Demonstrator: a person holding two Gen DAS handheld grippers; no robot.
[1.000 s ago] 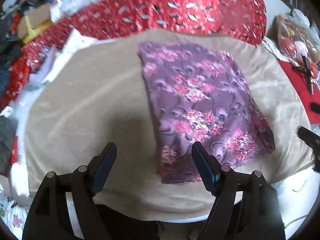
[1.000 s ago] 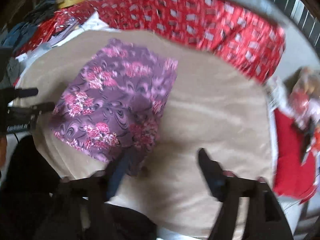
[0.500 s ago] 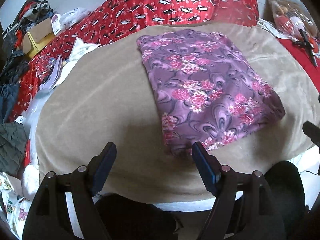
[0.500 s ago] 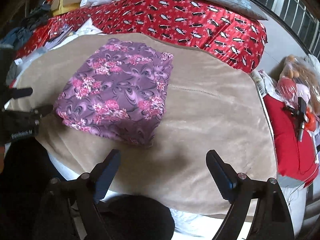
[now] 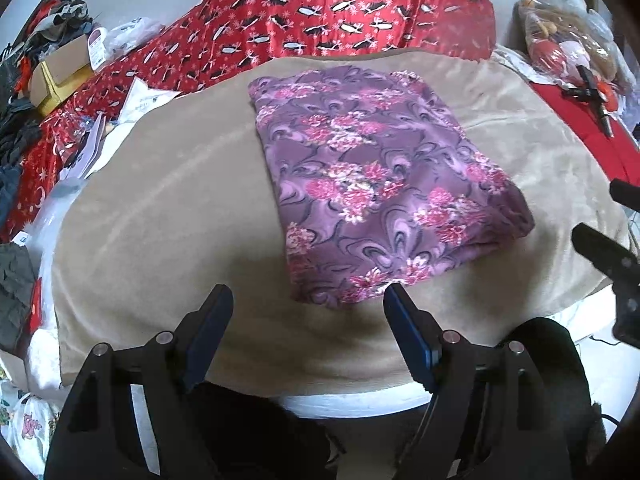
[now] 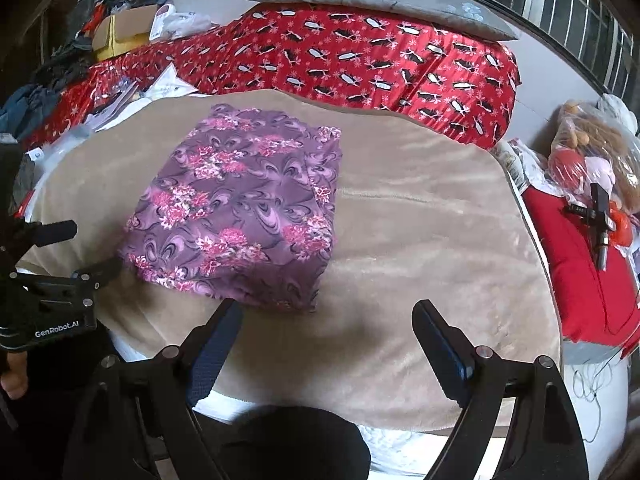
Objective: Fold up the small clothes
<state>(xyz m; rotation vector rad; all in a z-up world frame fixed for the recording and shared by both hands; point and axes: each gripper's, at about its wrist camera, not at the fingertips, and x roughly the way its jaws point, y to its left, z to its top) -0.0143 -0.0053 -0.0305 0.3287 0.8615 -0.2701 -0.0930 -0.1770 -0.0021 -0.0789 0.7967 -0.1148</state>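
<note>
- Since a second ago both of our grippers have drawn back from the cloth [image 5: 384, 184]: its near edge then lay between the fingertips, and now it lies beyond them, clear of both tools.
- Our left gripper [image 5: 308, 312] hangs over the near rim of the beige blanket [image 5: 160, 216], tilted down and forward, jaws wide with nothing between them.
- Its right finger [image 5: 404, 320] sits just short of the cloth's near corner, at about 1 o'clock from the gripper's middle; we see no contact.
- Our right gripper [image 6: 328, 324] is posed the same way, angled down over the blanket's near rim, jaws wide and empty.
- Its left finger [image 6: 224, 328] ends just below the cloth's near edge, at about 11 o'clock from the gripper's middle.
- In the right view the left gripper shows at 9 o'clock, with a bit of a hand [image 6: 14, 376] under it.
- The cloth, purple with pink flowers, is folded into a flat rectangle on the blanket.
- In the left view its long axis runs from 11 o'clock far to 5 o'clock near; in the right view it lies left of centre, from 1 o'clock far to 7 o'clock near.
- A red quilt [image 6: 360, 56] lies beyond the blanket at 12 o'clock.
</note>
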